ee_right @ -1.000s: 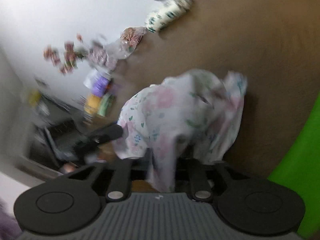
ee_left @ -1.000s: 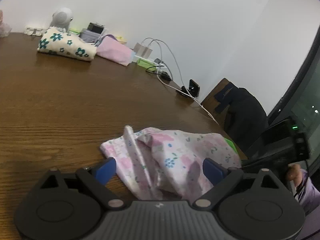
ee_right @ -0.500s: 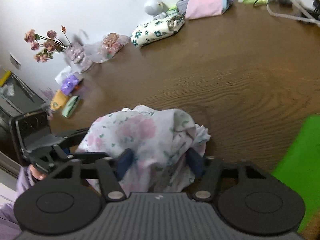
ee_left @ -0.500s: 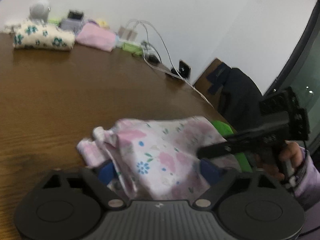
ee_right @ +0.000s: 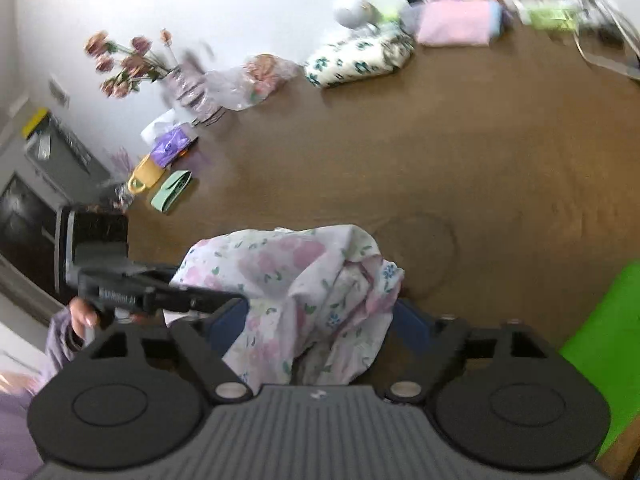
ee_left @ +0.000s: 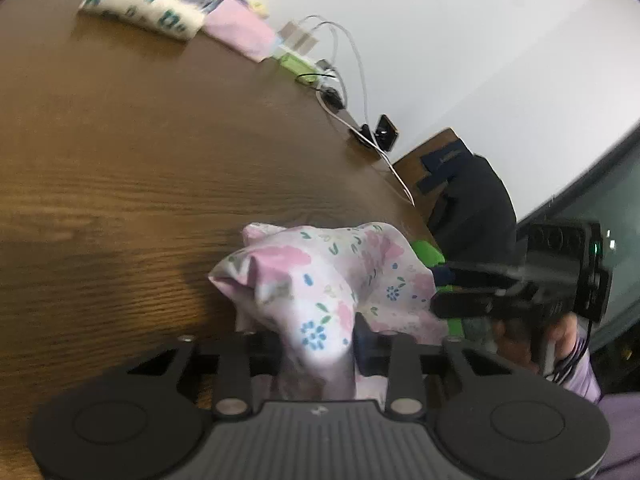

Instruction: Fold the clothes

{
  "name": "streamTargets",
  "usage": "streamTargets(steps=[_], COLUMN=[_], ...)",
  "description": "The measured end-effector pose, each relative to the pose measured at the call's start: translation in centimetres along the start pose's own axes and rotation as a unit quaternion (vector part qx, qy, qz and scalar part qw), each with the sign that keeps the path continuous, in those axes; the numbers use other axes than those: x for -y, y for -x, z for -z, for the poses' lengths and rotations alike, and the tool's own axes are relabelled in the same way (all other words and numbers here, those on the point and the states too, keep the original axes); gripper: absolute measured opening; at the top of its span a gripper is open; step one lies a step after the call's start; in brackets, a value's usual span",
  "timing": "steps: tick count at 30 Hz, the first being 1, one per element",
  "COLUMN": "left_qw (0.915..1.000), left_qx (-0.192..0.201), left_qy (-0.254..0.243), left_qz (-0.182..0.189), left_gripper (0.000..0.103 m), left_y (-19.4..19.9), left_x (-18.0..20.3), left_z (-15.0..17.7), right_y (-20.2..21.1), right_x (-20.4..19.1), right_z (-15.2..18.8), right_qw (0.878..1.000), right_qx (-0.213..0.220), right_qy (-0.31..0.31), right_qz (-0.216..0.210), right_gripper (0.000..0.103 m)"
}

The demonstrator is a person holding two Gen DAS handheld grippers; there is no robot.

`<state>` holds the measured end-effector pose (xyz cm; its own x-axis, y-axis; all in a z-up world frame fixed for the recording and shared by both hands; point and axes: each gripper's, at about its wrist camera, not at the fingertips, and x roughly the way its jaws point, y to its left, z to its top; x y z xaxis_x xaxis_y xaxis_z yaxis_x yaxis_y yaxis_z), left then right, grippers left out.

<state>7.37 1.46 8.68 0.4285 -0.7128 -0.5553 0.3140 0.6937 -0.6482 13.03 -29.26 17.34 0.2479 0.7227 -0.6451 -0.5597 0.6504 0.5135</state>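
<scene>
A crumpled floral garment (ee_left: pixel 332 276), white with pink and blue flowers, lies bunched on the brown wooden table (ee_left: pixel 140 140). My left gripper (ee_left: pixel 316 344) is shut on a fold at its near edge. In the right wrist view the same garment (ee_right: pixel 296 276) lies between the spread fingers of my right gripper (ee_right: pixel 320 320), which is open, its blue pads (ee_right: pixel 228 320) standing clear on either side. The right gripper (ee_left: pixel 440 292) also shows at the cloth's right edge in the left wrist view, held by a hand.
A folded white cloth with teal flowers (ee_right: pixel 360 60) and a folded pink one (ee_right: pixel 456 24) lie at the table's far edge. Cables (ee_left: pixel 360 80) run along the wall. A green item (ee_right: pixel 600 320) lies beside the garment. A chair with a dark jacket (ee_left: pixel 472 192) stands beyond the table, and a vase of flowers (ee_right: pixel 132 60) stands on its left side.
My left gripper went from open to shut on the garment. My right gripper, shut on the cloth a second ago, has opened wide and let it go.
</scene>
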Motion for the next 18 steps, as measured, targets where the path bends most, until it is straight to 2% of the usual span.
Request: streamTargets(steps=[2, 3, 4, 7, 9, 11, 14, 15, 17, 18], left_qw=[0.9999, 0.9998, 0.9996, 0.9987, 0.9976, 0.9953, 0.9929, 0.9926, 0.9920, 0.9926], left_qx=[0.014, 0.021, 0.027, 0.048, 0.068, 0.095, 0.112, 0.109, 0.101, 0.097], left_qy=[0.003, 0.005, 0.007, 0.012, 0.007, -0.015, -0.031, -0.036, -0.045, -0.045], left_qz=[-0.002, -0.003, -0.005, -0.008, -0.007, -0.006, -0.027, -0.041, -0.061, -0.057], left_gripper=[0.020, 0.020, 0.021, 0.040, 0.061, 0.067, 0.066, 0.066, 0.065, 0.065], left_y=[0.3, 0.5, 0.6, 1.1, 1.8, 3.1, 3.5, 3.2, 2.7, 2.5], left_x=[0.0, -0.1, -0.1, -0.1, 0.0, 0.6, 1.5, 1.7, 1.9, 1.9], left_z=[-0.1, -0.2, -0.3, -0.5, -0.5, 0.0, 0.2, 0.1, -0.1, -0.3], right_y=[-1.0, -1.7, -2.5, -3.1, -3.1, -3.1, -3.2, -3.2, -2.6, -1.9], right_x=[-0.1, 0.1, 0.2, 0.9, 1.9, 3.0, 3.7, 3.6, 3.0, 2.5], right_z=[-0.2, -0.3, -0.2, 0.0, 0.0, 0.1, 0.3, 0.4, 0.1, -0.1], right_qw=[1.000, 1.000, 0.999, 0.997, 0.994, 0.989, 0.985, 0.985, 0.989, 0.992], right_qx=[-0.011, -0.021, -0.032, -0.037, -0.036, -0.035, -0.032, -0.029, -0.022, -0.010], right_qy=[-0.002, -0.009, -0.019, -0.058, -0.096, -0.134, -0.162, -0.164, -0.145, -0.129], right_qz=[0.003, 0.001, -0.004, -0.019, -0.030, -0.044, -0.051, -0.046, -0.029, -0.016], right_gripper=[0.067, 0.044, 0.026, 0.017, 0.015, 0.015, 0.018, 0.021, 0.033, 0.043])
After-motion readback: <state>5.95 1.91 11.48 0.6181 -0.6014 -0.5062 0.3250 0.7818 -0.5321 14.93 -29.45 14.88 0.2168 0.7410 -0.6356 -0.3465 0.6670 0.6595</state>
